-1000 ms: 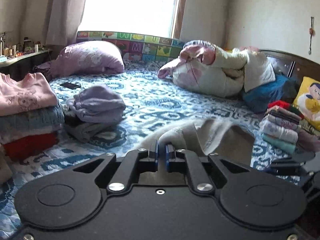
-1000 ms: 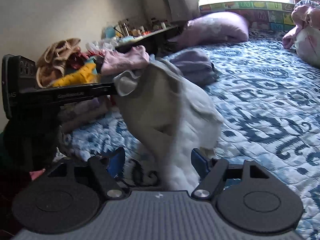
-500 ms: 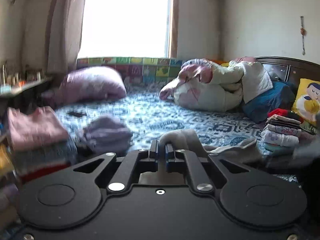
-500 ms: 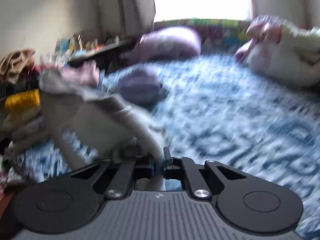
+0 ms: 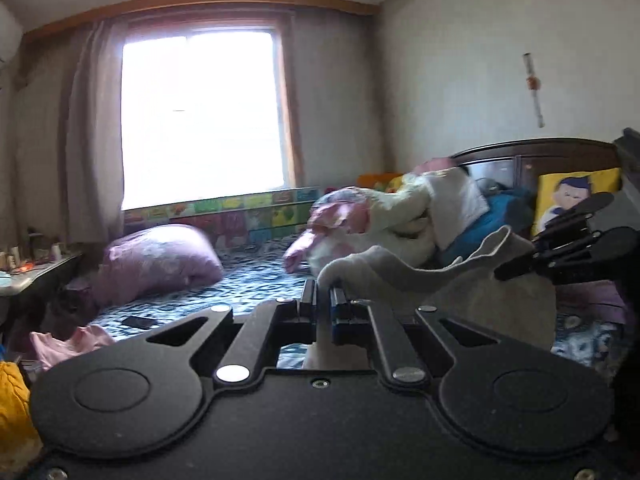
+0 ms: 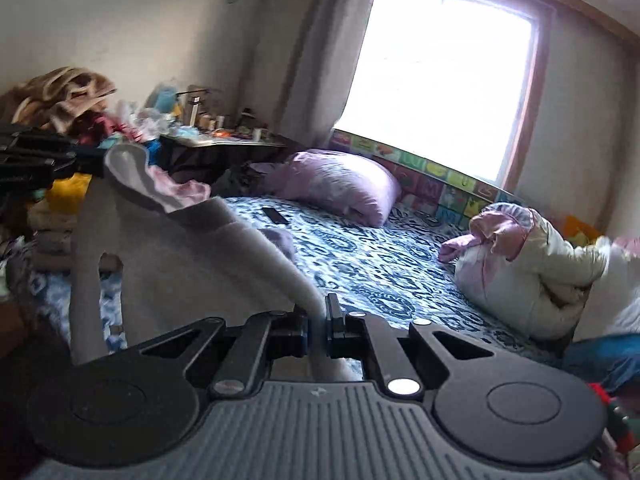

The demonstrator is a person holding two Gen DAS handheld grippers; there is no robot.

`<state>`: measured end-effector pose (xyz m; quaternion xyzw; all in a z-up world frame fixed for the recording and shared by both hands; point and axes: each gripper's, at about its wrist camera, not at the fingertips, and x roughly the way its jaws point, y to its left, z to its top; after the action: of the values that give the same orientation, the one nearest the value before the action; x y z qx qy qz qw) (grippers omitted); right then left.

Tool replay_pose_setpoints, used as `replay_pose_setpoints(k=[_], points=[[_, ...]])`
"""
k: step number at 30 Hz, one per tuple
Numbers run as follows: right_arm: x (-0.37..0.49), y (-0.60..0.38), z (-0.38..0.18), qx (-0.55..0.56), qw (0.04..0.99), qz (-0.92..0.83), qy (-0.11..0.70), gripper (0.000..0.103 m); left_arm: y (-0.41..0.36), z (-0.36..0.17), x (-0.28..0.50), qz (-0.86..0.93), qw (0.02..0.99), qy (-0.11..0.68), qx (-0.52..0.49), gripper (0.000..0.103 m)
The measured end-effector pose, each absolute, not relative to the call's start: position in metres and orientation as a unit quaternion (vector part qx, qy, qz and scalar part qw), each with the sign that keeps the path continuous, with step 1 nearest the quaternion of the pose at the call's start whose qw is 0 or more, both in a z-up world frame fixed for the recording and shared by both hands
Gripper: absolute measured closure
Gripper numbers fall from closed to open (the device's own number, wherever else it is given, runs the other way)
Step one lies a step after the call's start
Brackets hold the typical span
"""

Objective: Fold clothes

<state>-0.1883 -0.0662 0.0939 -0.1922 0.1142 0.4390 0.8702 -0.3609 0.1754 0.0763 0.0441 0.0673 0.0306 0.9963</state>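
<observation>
Two grippers — left [image 5: 323, 307] and right [image 6: 317, 330] — each pinch an edge of the grey garment [image 6: 192, 264], held up above the bed [image 6: 380, 264]. Only thin cloth sits between each jaw pair, so a hard tug apart could slip an edge free — dropping it crumpled.
</observation>
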Motion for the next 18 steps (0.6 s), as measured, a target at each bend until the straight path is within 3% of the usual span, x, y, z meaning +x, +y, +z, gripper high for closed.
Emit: replay_pose_setpoints(k=[6,18], points=[[-0.186,-0.074,0.075,-0.194,0.849,0.457,0.178,0.094,0.181,0.041,-0.333,0.02,0.991,0.124,0.036,0.098],[-0.052,0.029,-0.056,-0.24,0.824,0.402,0.318,0.094,0.246,-0.062,-0.17,0.044,0.963,0.266,0.015,0.098]])
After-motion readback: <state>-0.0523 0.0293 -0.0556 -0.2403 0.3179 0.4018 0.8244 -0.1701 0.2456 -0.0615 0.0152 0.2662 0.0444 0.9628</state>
